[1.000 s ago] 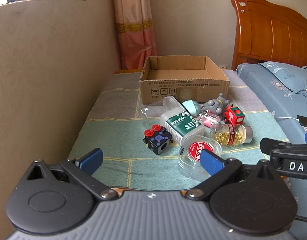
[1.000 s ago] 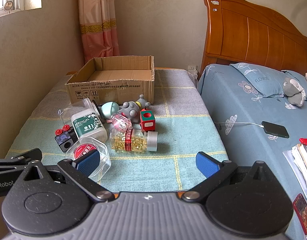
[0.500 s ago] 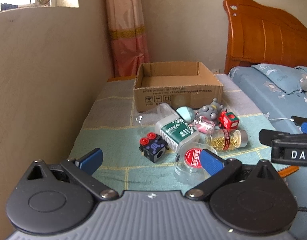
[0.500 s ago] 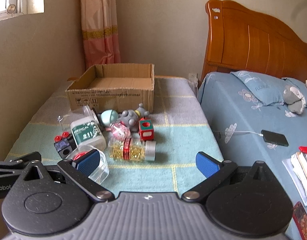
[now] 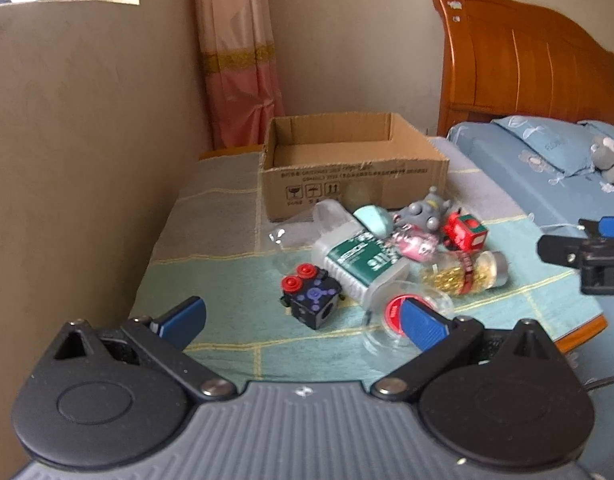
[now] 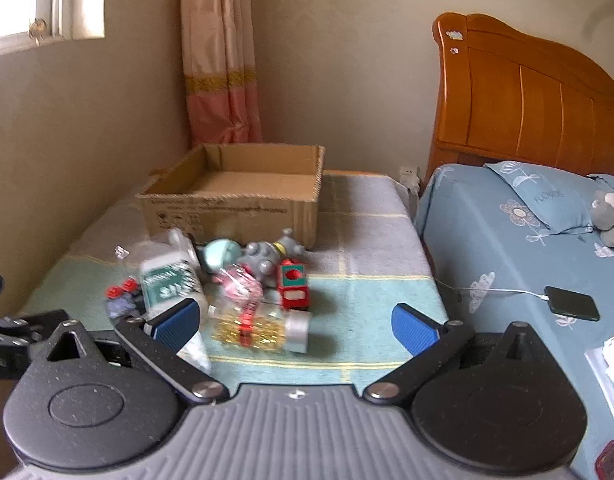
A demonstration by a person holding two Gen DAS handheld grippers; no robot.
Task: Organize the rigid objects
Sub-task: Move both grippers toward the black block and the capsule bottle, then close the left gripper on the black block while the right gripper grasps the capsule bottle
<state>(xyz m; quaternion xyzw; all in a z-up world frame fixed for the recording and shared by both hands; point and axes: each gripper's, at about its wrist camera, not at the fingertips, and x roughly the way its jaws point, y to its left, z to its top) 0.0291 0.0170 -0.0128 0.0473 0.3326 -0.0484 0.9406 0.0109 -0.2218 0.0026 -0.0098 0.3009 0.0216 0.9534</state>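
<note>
An open empty cardboard box (image 5: 347,168) stands at the back of the cloth-covered table (image 5: 227,240); it also shows in the right wrist view (image 6: 235,200). In front of it lies a pile: a green-labelled medical bottle (image 5: 359,256), a black cube with red buttons (image 5: 313,298), a clear round tub with a red lid (image 5: 403,316), a jar of gold beads (image 5: 463,276), a red cube toy (image 5: 465,232), a grey toy (image 5: 425,212), a teal ball (image 5: 371,218). My left gripper (image 5: 303,320) is open and empty, short of the pile. My right gripper (image 6: 295,324) is open and empty, near the bead jar (image 6: 259,328).
A wall runs along the table's left side (image 5: 87,180). A bed with blue bedding (image 6: 507,240) and a wooden headboard (image 6: 527,100) lies to the right. A phone on a cable (image 6: 571,308) lies on the bed. A curtain (image 6: 219,60) hangs behind the box.
Both grippers have pulled back and risen a little, so the pile and box look smaller and farther. Both stay open. Nothing on the table has moved.
</note>
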